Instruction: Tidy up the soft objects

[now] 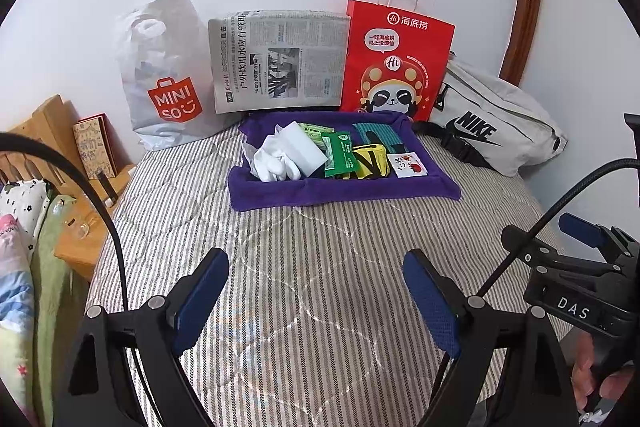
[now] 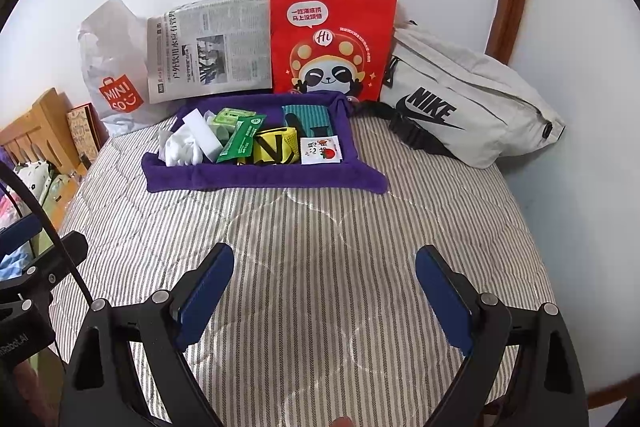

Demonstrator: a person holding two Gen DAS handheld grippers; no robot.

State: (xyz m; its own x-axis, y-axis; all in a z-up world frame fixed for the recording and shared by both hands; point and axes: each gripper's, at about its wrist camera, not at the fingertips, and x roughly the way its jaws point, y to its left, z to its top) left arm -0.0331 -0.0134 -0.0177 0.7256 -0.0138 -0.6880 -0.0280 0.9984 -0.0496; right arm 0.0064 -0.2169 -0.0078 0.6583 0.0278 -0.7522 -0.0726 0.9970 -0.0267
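Observation:
A purple cloth tray [image 1: 340,193] [image 2: 260,181] lies on the striped bed. It holds white gloves [image 1: 276,161] [image 2: 180,149], a white pad [image 1: 304,149], green packets [image 1: 340,155] [image 2: 240,139], a yellow-and-black pouch [image 1: 370,161] [image 2: 276,147], a teal cloth [image 1: 376,135] [image 2: 310,119] and a small white sachet [image 1: 408,165] [image 2: 322,151]. My left gripper [image 1: 316,291] stands open over bare bedding, well short of the tray, with nothing between its fingers. My right gripper [image 2: 324,287] is also open and empty, equally far from the tray. The right gripper's body [image 1: 580,275] shows at the right edge of the left wrist view.
Against the wall stand a white Miniso bag [image 1: 168,75] [image 2: 116,75], a folded newspaper [image 1: 276,59] [image 2: 208,47] and a red paper bag [image 1: 396,59] [image 2: 332,35]. A grey Nike waist bag [image 1: 492,123] [image 2: 460,99] lies at the right. A wooden nightstand [image 1: 80,187] is left of the bed.

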